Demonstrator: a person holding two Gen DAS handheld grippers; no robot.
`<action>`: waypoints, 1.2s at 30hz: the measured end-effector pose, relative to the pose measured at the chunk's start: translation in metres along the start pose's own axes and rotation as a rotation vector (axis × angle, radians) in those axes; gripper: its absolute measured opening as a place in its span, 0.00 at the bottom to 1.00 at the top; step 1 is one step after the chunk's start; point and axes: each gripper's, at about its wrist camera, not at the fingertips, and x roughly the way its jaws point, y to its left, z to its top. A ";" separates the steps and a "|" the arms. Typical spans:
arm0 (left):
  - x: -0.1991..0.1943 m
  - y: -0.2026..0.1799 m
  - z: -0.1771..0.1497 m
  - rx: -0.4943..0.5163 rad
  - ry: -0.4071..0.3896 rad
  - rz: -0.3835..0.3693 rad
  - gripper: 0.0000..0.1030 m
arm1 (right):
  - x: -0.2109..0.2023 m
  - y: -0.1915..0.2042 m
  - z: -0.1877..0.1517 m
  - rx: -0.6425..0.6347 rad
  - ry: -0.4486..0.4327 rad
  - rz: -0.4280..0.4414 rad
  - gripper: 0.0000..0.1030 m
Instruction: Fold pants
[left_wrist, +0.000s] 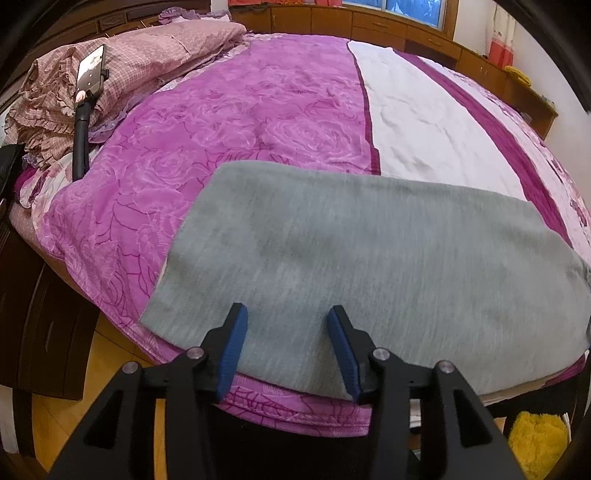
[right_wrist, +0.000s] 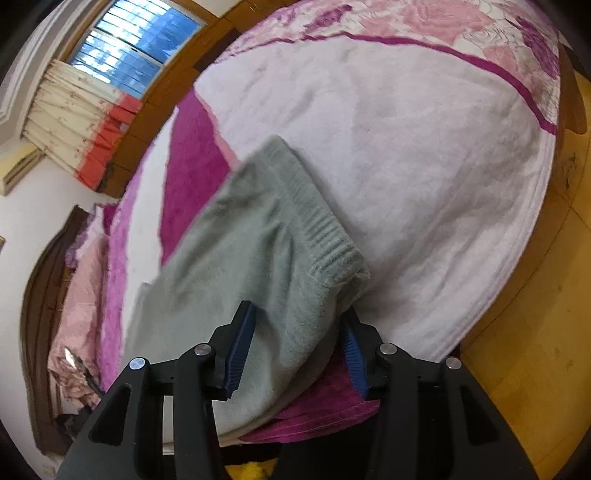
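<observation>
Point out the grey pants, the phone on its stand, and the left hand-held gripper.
grey pants (left_wrist: 369, 251), left wrist view, on the flat middle of the fabric.
phone (left_wrist: 90, 68), left wrist view, on its screen.
left hand-held gripper (left_wrist: 288, 314), left wrist view, midway between fingertips.

purple floral blanket (left_wrist: 229, 122), phone on stand (left_wrist: 90, 70), window (right_wrist: 136, 48)

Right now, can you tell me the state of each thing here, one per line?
Pants: spread flat on the bed, ribbed waistband bunched between the right claw's fingers.
Left claw: open, above the pants' near edge.
Right claw: open around the fabric.
Bed: covered with a purple blanket.
Phone: upright on its stand.
</observation>
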 end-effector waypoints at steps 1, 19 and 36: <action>0.000 0.000 0.000 0.002 0.001 0.000 0.47 | -0.002 0.004 0.001 -0.012 -0.011 0.008 0.38; 0.004 -0.004 0.000 0.026 0.007 0.006 0.51 | 0.021 -0.007 0.007 -0.025 -0.008 0.067 0.40; 0.003 -0.003 0.002 0.019 0.017 -0.002 0.51 | -0.019 0.078 0.002 -0.321 -0.119 0.053 0.03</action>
